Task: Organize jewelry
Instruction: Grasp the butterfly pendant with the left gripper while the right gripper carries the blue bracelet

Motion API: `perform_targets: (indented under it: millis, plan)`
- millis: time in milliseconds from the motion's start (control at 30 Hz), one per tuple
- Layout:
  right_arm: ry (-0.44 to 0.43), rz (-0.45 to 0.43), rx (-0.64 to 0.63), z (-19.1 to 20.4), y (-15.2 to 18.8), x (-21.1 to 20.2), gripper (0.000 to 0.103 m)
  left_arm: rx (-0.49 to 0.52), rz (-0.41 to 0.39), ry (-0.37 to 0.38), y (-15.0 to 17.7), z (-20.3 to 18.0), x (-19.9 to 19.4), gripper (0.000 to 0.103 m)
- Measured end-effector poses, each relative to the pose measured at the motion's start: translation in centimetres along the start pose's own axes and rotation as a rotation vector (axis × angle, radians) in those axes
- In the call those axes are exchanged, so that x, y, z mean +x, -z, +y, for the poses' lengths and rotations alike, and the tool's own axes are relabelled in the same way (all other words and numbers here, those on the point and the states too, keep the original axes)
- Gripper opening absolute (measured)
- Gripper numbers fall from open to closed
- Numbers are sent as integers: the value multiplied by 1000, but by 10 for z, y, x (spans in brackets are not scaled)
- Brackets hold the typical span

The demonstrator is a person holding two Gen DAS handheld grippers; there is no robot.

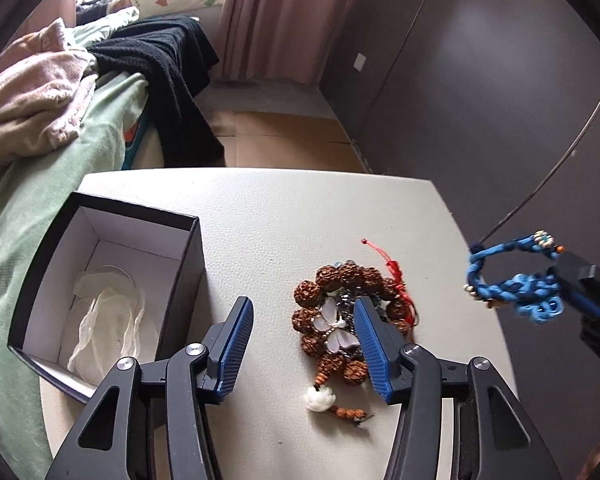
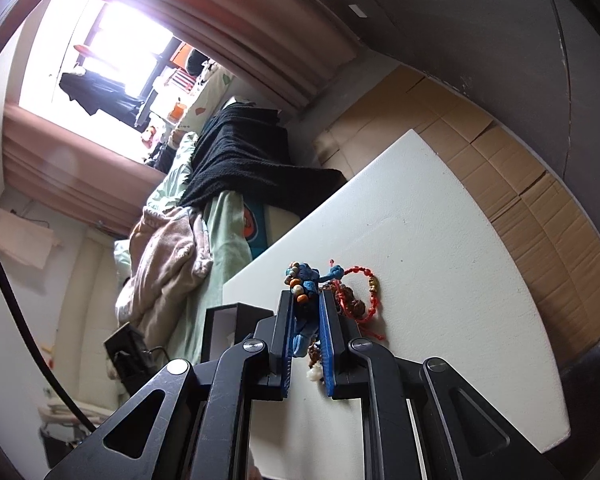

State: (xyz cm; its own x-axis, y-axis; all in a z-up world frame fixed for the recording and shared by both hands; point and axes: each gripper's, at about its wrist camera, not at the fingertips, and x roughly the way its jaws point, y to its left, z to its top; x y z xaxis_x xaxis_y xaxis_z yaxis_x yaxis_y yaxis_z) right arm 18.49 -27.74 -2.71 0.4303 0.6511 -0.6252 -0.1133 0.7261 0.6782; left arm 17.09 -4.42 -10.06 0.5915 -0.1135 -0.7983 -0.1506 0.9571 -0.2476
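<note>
Left wrist view: we see our left gripper (image 1: 304,344) at bottom centre, jaws roughly half open, nothing held. Its right finger (image 1: 370,344) sits over the brown bead bracelet (image 1: 320,292) w/ a white butterfly charm (image 1: 336,326); can't tell if it touches. The bracelet lies centre-right on the white table (image 1: 280,220), a red cord (image 1: 392,268) on its upper right, a white flower bead (image 1: 319,398) below it. At left, an open black box (image 1: 188,264) w/ pale gauzy fabric (image 1: 108,320) inside. At the right edge, the right gripper (image 1: 556,280) holds a blue braided bracelet (image 1: 512,280) clear of the table.

Right wrist view: we see our right gripper (image 2: 306,312) at bottom centre, jaws nearly closed, clamped on the blue braided bracelet (image 2: 306,292), which sticks up past the fingertips. The red cord (image 2: 364,292) & brown beads show just right of it on the table (image 2: 440,240). The box (image 2: 220,316) peeks in lower left.
</note>
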Motion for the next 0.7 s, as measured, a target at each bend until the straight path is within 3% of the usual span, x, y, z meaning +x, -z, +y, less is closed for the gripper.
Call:
perform_targets:
  millis: [333,433,700]
  plan:
    - [4,7,21,-8,-6,3,14,114,40,-81,8,-25,25,54]
    - [8,13,28,-11,-6,5,14,143,48,-101,10,-28,30,37]
    - [22,19,28,-10,-6,7,14,113,33,-68,8,-20,17,25]
